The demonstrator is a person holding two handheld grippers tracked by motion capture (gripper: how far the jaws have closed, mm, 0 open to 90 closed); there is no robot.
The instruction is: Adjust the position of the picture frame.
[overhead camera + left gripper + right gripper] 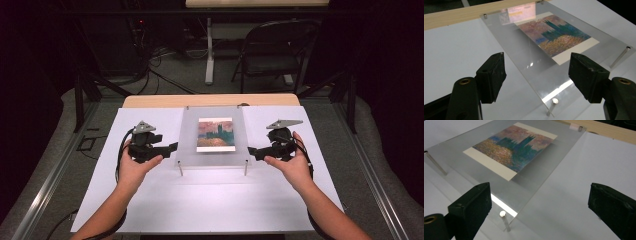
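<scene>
A clear acrylic plate rests on thin metal posts over the white table sheet, and under it lies a painted postcard of dark towers above orange water. My left gripper hovers just off the plate's left edge, its jaws wide apart with nothing between them. My right gripper hovers off the right edge, also open and empty. In the left gripper view the plate and postcard lie ahead of the jaws. The right gripper view has the plate, the postcard and a near post.
A white sheet covers the wooden table. Beyond the table stand a dark folding chair and a white table leg, with cables on the floor.
</scene>
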